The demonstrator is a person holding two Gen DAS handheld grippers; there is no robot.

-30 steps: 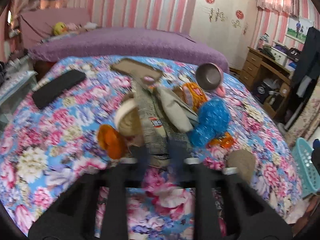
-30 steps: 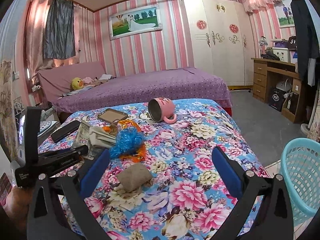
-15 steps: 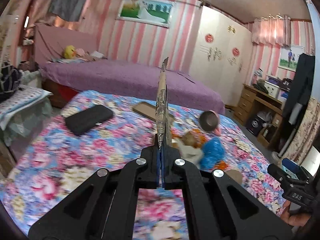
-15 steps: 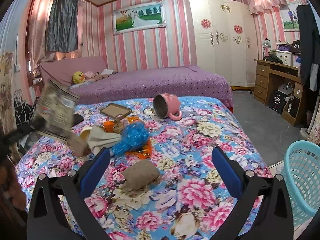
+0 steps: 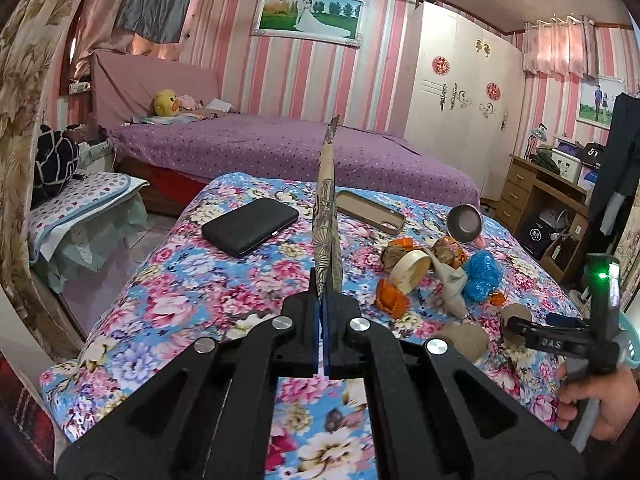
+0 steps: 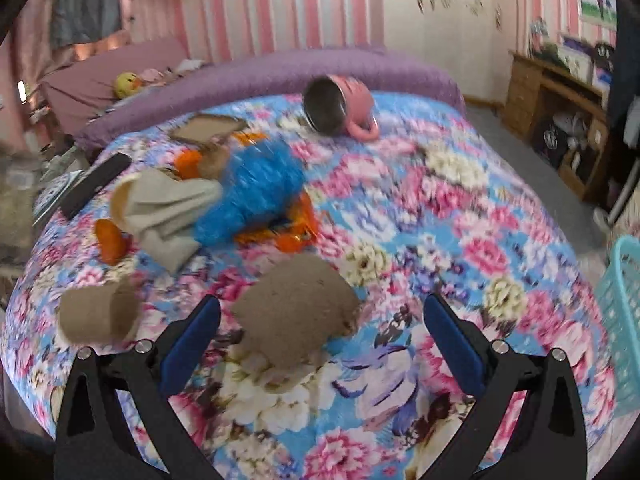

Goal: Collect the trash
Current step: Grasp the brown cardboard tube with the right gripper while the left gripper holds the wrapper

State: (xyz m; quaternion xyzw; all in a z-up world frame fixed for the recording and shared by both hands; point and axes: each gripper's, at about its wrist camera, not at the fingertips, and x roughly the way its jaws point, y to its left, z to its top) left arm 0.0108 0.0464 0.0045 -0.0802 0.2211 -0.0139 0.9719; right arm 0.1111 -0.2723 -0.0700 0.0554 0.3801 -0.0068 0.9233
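The left gripper (image 5: pixel 322 300) has its jaws pressed together on a flat printed wrapper (image 5: pixel 326 216), which stands on edge and sticks up and away from the blue pads, lifted clear of the bed (image 5: pixel 192 280). The bed wears a blue cover with pink flowers.

The right gripper (image 6: pixel 320 340) points down at the cover with its jaws spread wide and nothing pinched. A crumpled brown paper wad (image 6: pixel 294 300) lies on the bed between the two blue pads, just ahead of them, and whether either pad touches it cannot be told. A brown cardboard tube (image 6: pixel 98 314) lies on its side just left of the left pad. In the left view the right gripper shows at the right edge, held in a hand (image 5: pixel 600 408).

Farther up the bed sits a heap of trash: a blue plastic bag (image 6: pixel 256 196) on an orange wrapper (image 6: pixel 288 232), a beige cloth (image 6: pixel 172 208) beside them, and a tape roll (image 5: pixel 410 272) against the heap. Behind the heap a pink mug (image 6: pixel 344 106) lies on its side, mouth toward the camera. A black case (image 5: pixel 250 230) and a tan phone case (image 5: pixel 370 210) lie flat on the far part of the cover. A teal basket (image 6: pixel 624 320) stands off the bed at the right edge.
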